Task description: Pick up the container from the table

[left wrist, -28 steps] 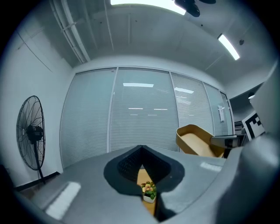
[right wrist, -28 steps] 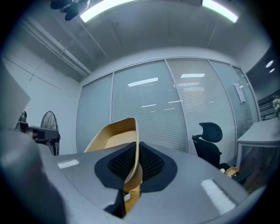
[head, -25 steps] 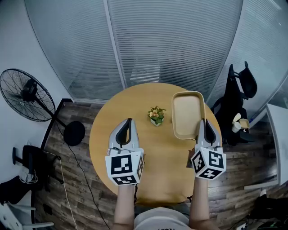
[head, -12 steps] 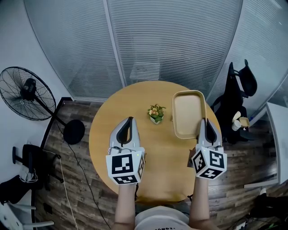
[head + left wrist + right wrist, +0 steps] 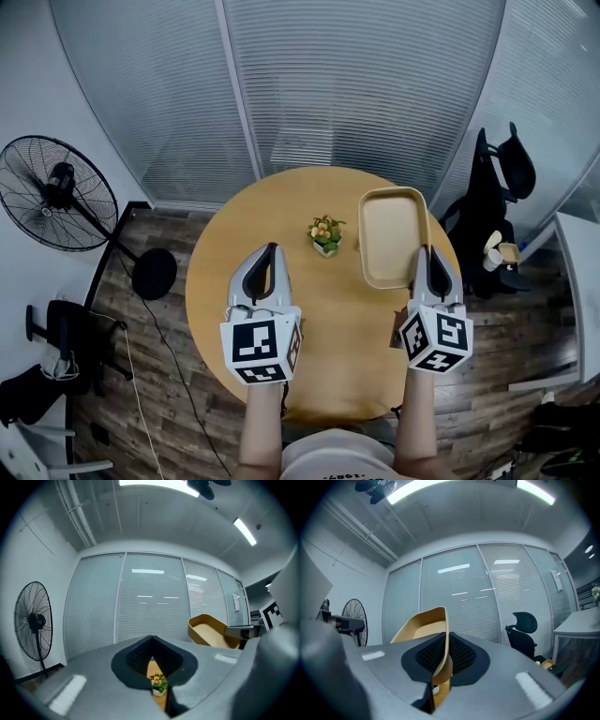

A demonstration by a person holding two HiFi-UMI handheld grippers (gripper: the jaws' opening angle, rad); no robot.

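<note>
The right claw [image 5: 427, 255] was clamped on the near right rim of the container [image 5: 389, 234], the tan wall pinched between its dark pads [image 5: 457, 654] in the right gripper view. The container sat over the right side of the round table [image 5: 328, 328], long axis pointing away from the person. From the left gripper view it [image 5: 208, 632] looked tilted, possibly lifted clear of the wood, though the head view did not settle that.

The left claw [image 5: 271, 251] was held above the table left of centre, its jaws closed together on nothing; only a thin slit showed between them. Through that slit a small potted plant [image 5: 158, 685] appeared, standing near the table's middle [image 5: 324, 234], just left of the container and apart from it.

A fan [image 5: 56, 192] stood on the floor to the left, a black chair [image 5: 497, 202] to the right.
</note>
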